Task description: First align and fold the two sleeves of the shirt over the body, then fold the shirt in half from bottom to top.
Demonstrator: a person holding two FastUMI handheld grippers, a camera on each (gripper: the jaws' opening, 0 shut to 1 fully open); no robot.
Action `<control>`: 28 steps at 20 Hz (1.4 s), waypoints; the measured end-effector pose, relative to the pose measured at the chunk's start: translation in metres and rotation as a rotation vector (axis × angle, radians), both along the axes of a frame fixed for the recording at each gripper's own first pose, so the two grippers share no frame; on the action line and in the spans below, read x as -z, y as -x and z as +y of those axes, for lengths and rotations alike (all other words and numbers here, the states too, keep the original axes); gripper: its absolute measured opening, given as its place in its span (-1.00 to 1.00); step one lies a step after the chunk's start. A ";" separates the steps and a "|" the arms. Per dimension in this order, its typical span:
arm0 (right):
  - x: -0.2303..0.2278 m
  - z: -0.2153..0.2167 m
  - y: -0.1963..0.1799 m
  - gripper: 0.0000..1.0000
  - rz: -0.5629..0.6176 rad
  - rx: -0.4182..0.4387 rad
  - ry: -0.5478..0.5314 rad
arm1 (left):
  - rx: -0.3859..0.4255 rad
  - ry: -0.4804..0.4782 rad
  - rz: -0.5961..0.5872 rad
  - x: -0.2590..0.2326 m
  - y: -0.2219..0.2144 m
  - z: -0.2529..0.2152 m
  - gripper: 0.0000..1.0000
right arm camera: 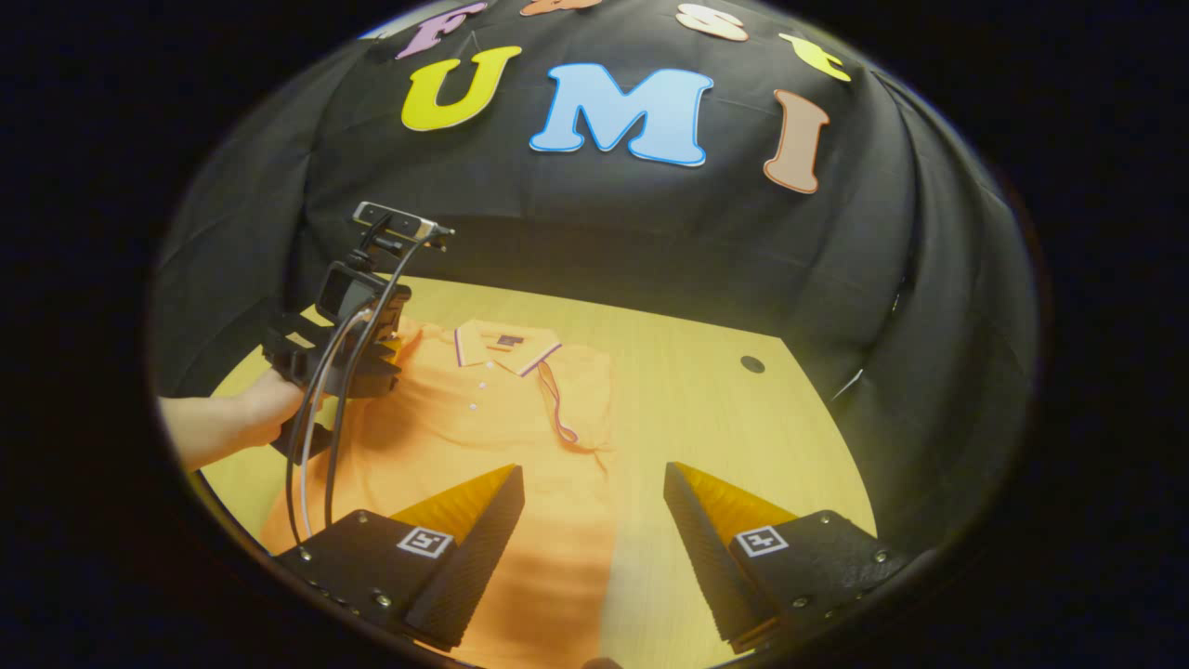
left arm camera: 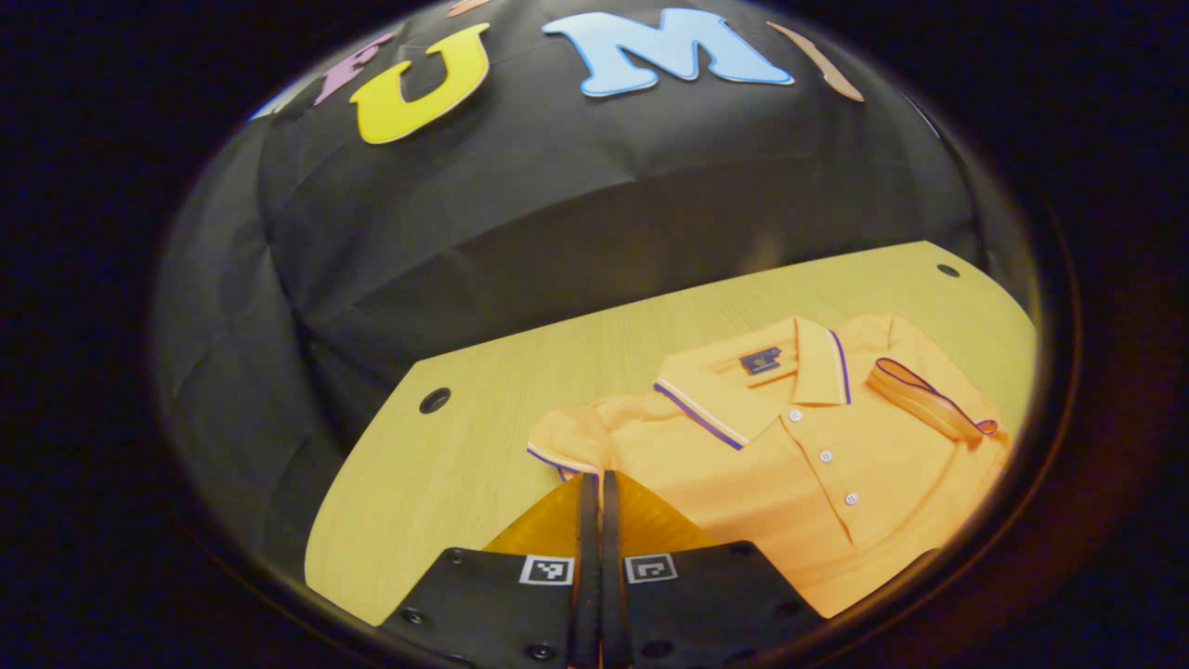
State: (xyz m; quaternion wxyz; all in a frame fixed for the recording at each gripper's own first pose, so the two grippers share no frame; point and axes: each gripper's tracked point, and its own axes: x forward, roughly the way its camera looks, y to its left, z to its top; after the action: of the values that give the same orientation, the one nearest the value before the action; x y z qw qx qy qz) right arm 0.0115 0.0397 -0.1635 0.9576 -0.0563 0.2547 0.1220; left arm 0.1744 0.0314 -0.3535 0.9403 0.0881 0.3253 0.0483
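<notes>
The orange polo shirt (left arm camera: 817, 465) lies face up on the wooden bench (left arm camera: 446, 465), buttons showing, its long axis running from the hem at the near edge to the collar (left arm camera: 743, 390), which points toward the black back wall (left arm camera: 557, 232). In the left gripper view, the left tool (left arm camera: 594, 483) has its two fingers drawn together with barely a sliver between them, tips right at the striped cuff of one short sleeve (left arm camera: 562, 441); whether cloth is caught between them I cannot tell. The other sleeve (left arm camera: 929, 395) is already turned in over the chest, its striped cuff lying slantwise beside the button placket. In the right gripper view, the right tool (right arm camera: 594, 483) hangs wide open over the lower body of the shirt (right arm camera: 520, 437), holding nothing, one finger above the cloth and the other above bare bench (right arm camera: 743, 437). Farther off there, a hand (right arm camera: 251, 409) grips the left tool (right arm camera: 372, 358) at the shirt's shoulder, cables (right arm camera: 320, 437) trailing down from it.
</notes>
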 end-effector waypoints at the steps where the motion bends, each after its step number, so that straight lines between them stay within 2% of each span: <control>1: 0.002 -0.003 0.002 0.89 0.003 0.006 0.000 | 0.015 -0.003 0.010 0.002 0.001 -0.007 -0.88; 2: 0.006 -0.007 0.004 0.89 0.009 0.012 0.000 | 0.027 -0.003 0.020 0.006 0.002 -0.012 -0.81; 4: 0.012 -0.013 0.007 0.89 0.022 0.021 -0.004 | 0.045 -0.005 0.042 0.013 0.004 -0.020 -0.88; 6: 0.017 -0.018 0.010 0.89 0.032 0.022 -0.009 | 0.064 0.000 0.059 0.017 0.006 -0.027 -0.81; 8: 0.021 -0.023 0.013 0.89 0.036 0.015 -0.011 | 0.081 0.018 0.078 0.018 0.011 -0.034 -0.43; 9: 0.023 -0.025 0.013 0.89 0.035 0.007 -0.010 | 0.081 0.016 0.083 0.016 0.016 -0.035 -0.09; 11: 0.028 -0.027 0.016 0.89 0.033 -0.016 -0.009 | 0.077 0.015 0.079 0.010 0.027 -0.038 0.36; 12: 0.032 -0.027 0.019 0.89 0.032 -0.032 -0.011 | 0.075 0.026 0.072 0.006 0.034 -0.041 0.51; 13: 0.035 -0.028 0.021 0.89 0.032 -0.048 -0.010 | 0.068 0.040 0.069 0.002 0.042 -0.043 0.45; 14: 0.040 -0.029 0.024 0.89 0.035 -0.064 -0.007 | 0.059 0.058 0.067 -0.002 0.052 -0.045 0.67; 17: 0.057 -0.033 0.034 0.92 0.052 -0.108 0.006 | 0.016 0.104 0.069 -0.011 0.086 -0.046 0.97; 22: 0.082 -0.037 0.062 0.92 0.110 -0.097 -0.003 | -0.036 0.188 0.088 -0.019 0.154 -0.039 1.00; 24: 0.089 -0.036 0.075 0.92 0.128 -0.073 -0.009 | -0.036 0.204 0.095 -0.021 0.182 -0.035 0.92; 26: 0.097 -0.036 0.087 0.92 0.154 -0.035 -0.017 | -0.027 0.222 0.114 -0.020 0.211 -0.033 1.00; 27: 0.102 -0.034 0.094 0.92 0.166 -0.016 -0.028 | -0.016 0.233 0.121 -0.022 0.227 -0.036 0.83; 28: 0.105 -0.034 0.100 0.92 0.180 0.006 -0.034 | -0.004 0.236 0.127 -0.024 0.242 -0.037 0.92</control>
State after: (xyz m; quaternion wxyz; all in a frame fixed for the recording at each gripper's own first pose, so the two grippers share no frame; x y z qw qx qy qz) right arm -0.0890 0.0058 -0.2690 0.9320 -0.0279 0.3378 0.1282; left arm -0.0677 -0.0053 -0.3292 0.9216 -0.0209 0.3876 0.0057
